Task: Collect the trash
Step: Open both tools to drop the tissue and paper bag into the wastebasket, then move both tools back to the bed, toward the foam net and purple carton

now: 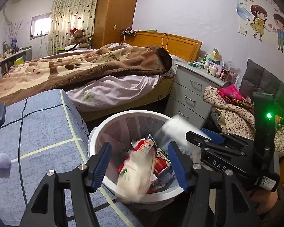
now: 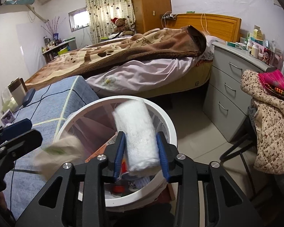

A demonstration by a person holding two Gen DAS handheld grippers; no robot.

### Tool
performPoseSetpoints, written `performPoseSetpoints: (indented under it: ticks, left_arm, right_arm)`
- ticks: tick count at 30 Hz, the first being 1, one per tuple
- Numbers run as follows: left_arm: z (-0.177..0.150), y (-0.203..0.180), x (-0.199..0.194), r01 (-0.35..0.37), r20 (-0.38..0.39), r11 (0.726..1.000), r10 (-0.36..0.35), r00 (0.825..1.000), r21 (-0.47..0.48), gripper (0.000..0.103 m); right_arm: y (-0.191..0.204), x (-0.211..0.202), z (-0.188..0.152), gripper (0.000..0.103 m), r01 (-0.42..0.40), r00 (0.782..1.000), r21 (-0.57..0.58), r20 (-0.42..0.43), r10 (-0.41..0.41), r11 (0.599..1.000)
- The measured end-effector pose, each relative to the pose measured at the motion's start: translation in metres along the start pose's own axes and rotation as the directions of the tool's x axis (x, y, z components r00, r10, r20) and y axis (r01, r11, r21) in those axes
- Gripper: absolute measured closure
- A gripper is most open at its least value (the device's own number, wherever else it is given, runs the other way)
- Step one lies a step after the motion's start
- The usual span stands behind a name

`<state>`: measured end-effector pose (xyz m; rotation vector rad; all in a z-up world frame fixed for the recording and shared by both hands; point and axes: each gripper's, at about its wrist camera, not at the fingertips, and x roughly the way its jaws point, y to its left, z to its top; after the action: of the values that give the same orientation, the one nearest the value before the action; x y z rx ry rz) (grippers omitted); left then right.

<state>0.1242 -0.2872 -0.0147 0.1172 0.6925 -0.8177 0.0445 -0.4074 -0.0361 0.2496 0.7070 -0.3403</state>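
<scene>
Trash bin (image 1: pixel 96 138): round white bin with a thin liner, on the floor just beside the blue covered seat (image 1: pixel 43 124), below both grippers
Bin contents: red and white carton with a barcode (image 1: pixel 144 146), a red printed can (image 1: pixel 161 163), scraps of paper and plastic; roughly half full
Crumpled plastic bag (image 1: pixel 136 172): whitish with green print, blurred, over the bin's near rim between the fingers of the left hand-held gripper (image 1: pixel 140 167)
Left hand-held gripper: jaws well apart, blue pads clear of the bag, gripping nothing
White tissue roll (image 2: pixel 140 136): upright and slightly tilted, over the bin's mouth
Right hand-held gripper (image 2: pixel 141 156): jaws partly open; the roll stands between the blue pads; whether they press on it cannot be told
Seat: blue cloth with pale stripes, a black cable (image 1: pixel 21 132) across it, a pale rolled cloth (image 1: pixel 0 161) at its left edge
Bed (image 1: pixel 108 87): behind the bin, brown paw-print blanket over a lilac sheet
Grey drawer unit (image 1: pixel 189 90): right of the bed, top crowded with boxes and bottles
Floral jacket (image 2: pixel 270 132): draped over a chair right of the bin
Teddy bear (image 1: pixel 78 37): far end, by the curtain
</scene>
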Motion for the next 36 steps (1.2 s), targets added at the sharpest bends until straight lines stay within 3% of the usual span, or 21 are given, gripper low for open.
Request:
performPoseSetpoints:
  ticks: [4, 24, 36]
  left_arm:
    - [0.000, 0.005, -0.002, -0.005, -0.002, 1.000, 0.005, 1.000, -0.011, 0.042]
    - [-0.007, 0.039, -0.049, -0.088, 0.051, 0.994, 0.091, 0.995, -0.070, 0.042]
    - [-0.016, 0.091, -0.092, -0.197, 0.090, 0.971, 0.210, 0.973, -0.134, 0.041]
  right_arm:
    - [0.001, -0.003, 0.002, 0.047, 0.004, 1.000, 0.006, 0.012, -0.004, 1.000]
    - [0.028, -0.017, 0.006, 0.047, -0.038, 0.998, -0.024, 0.057, 0.039, 0.999]
    - [0.072, -0.022, 0.008, 0.047, -0.122, 0.989, -0.100, 0.071, 0.130, 0.987]
